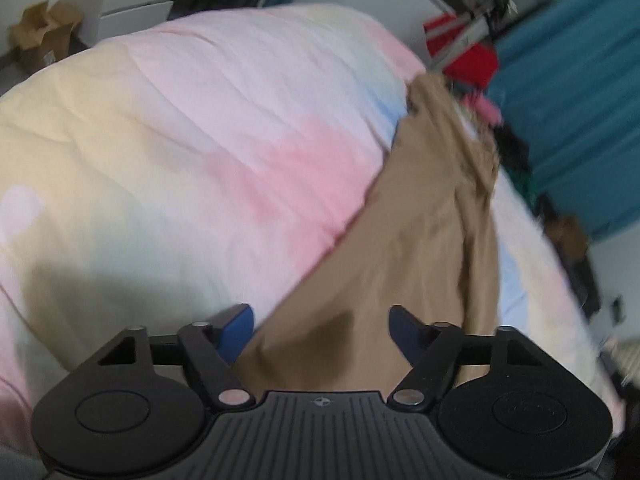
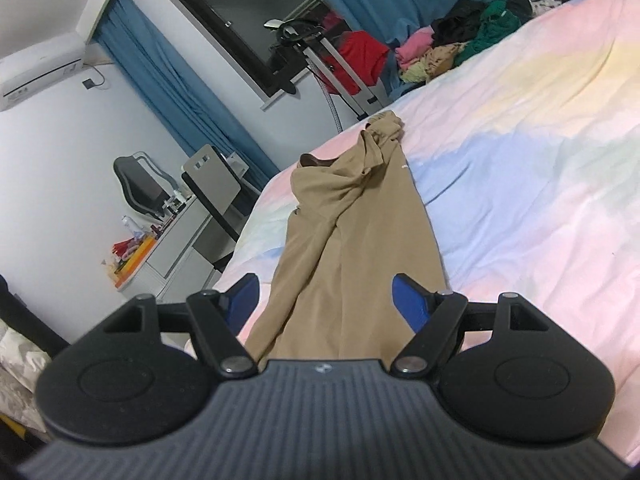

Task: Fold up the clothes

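Left wrist view, blurred: the left gripper [image 1: 321, 330] has its fingers [image 1: 239, 330] spread, w/ the tan garment [image 1: 416, 248] passing between them. The cloth lies in the gap, but no pad presses on it. From there the garment runs as a long strip up toward the far right edge of the bed [image 1: 200, 140], on the pastel sheet. Left of the fingers there is only bare sheet; a cardboard box [image 1: 42, 36] stands beyond the bed's far left corner.

Right wrist view: the right gripper [image 2: 325, 300] also has spread fingers [image 2: 408, 304], nothing pinched. The same tan garment [image 2: 352, 224] comes out between them and stretches away along the left edge of the bed [image 2: 540, 168], bunched and twisted at its far end. Left of the bed stand a desk w/ clutter [image 2: 160, 252] and a chair [image 2: 140, 188]. Farther right, a red cloth on a rack [image 2: 360, 60], then a pile of clothes [image 2: 460, 40] at the bed's far edge. Nothing lies between the fingers and the garment.
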The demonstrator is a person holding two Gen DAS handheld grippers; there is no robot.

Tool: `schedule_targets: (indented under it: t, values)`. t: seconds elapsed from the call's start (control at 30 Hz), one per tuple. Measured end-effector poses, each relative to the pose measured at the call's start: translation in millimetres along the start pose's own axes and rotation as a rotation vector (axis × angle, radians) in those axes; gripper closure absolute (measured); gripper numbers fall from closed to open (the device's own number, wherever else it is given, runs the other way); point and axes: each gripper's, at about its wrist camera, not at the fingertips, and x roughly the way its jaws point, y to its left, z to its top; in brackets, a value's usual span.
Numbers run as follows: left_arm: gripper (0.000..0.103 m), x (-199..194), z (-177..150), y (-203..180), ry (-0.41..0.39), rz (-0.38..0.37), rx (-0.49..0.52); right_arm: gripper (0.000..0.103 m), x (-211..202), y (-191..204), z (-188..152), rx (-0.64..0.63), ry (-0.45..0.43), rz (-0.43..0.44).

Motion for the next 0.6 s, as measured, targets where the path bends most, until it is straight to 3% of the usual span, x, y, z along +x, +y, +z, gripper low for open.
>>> schedule_targets:
  t: [0.07,0.13,0.2,0.23,0.47,0.6]
  values:
    - [0.042,4,-4,-8,0.012,0.042,0.045,0.027,0,-3,-1,0.02,0.007,0.001]
    - [0.054,6,-7,-16,0.003,0.086,0.078,0.027,-1,-7,-3,0.037,0.014,0.002]
    - [0.091,8,-11,-23,0.006,0.118,0.13,0.027,-1,-9,-3,0.049,0.018,0.0]
    - [0.098,5,-16,-25,-0.004,0.137,0.167,0.027,-1,-10,-3,0.055,0.02,0.0]
    - [0.102,-29,-46,-72,-0.148,0.173,0.52,0.027,-1,-17,-5,0.092,0.032,-0.009]
    - [0.103,-49,-75,-110,-0.244,0.187,0.8,0.027,2,-21,-5,0.119,0.044,-0.007]
